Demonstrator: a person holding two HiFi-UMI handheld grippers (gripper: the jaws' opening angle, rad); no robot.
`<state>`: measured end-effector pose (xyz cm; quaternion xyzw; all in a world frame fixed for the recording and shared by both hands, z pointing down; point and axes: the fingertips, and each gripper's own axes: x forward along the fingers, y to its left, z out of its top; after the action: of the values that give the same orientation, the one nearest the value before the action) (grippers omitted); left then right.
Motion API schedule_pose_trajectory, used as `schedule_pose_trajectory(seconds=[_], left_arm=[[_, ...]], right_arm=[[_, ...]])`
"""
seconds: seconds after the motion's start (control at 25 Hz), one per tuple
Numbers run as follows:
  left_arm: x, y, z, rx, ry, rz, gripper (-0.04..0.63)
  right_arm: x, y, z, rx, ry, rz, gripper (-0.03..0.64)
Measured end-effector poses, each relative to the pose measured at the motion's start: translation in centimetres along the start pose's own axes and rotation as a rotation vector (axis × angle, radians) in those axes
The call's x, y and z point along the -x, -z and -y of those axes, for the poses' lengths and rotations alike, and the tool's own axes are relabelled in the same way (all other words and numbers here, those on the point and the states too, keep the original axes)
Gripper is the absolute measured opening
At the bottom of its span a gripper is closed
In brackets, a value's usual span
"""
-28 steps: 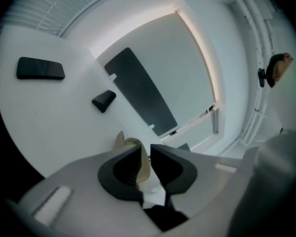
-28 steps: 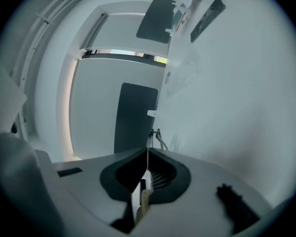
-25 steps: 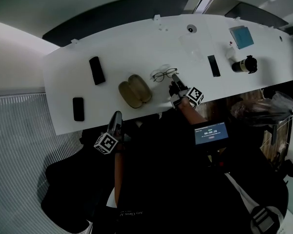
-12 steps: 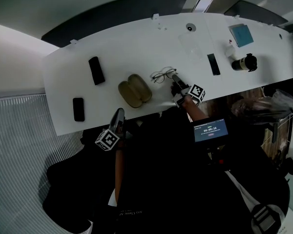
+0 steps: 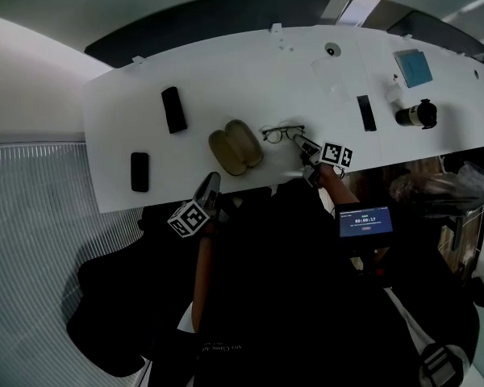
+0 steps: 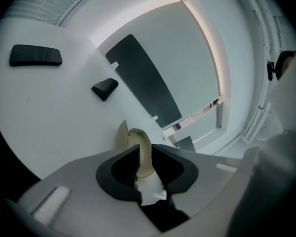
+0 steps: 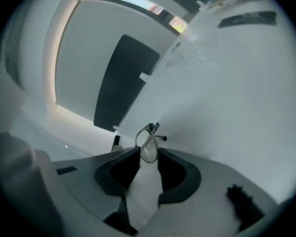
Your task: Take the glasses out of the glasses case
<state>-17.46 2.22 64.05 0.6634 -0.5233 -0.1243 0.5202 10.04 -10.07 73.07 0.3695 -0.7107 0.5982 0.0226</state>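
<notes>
right gripper [image 7: 148, 153] jaws just opening, glasses [image 5: 283, 133] loose between tips | left gripper [image 6: 145, 154] slightly apart, empty | risk: pullback snags glasses, drags them

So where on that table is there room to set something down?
The wide stretch behind the glasses case and glasses, up to the far edge, is bare. The right end, with the blue pad and black cylinder, is crowded.

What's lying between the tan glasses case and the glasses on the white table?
Nothing: the head view shows only bare white tabletop between the tan oval glasses case and the thin dark-framed glasses.
</notes>
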Motion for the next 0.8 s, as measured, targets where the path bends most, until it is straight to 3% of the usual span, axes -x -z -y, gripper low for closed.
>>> schedule_pose_trajectory(seconds=[0.12, 0.4, 0.6, 0.8], left_arm=[[-0.5, 0.1, -0.7, 0.018, -0.001, -0.006, 0.083], [-1.5, 0.0, -1.0, 0.031, 0.006, -0.020, 0.086], [-1.9, -0.2, -1.3, 0.030, 0.006, -0.022, 0.086], [-2.2, 0.3, -1.7, 0.031, -0.008, -0.037, 0.092]], right_arm=[[0.3, 1.2, -0.5, 0.156, 0.042, -0.104, 0.131], [1.3, 3.3, -1.3, 0.246, 0.025, -0.259, 0.181], [0.5, 5.1, -0.7, 0.395, 0.100, -0.435, 0.184], [0.7, 5.4, -0.9, 0.538, 0.162, -0.512, 0.184]])
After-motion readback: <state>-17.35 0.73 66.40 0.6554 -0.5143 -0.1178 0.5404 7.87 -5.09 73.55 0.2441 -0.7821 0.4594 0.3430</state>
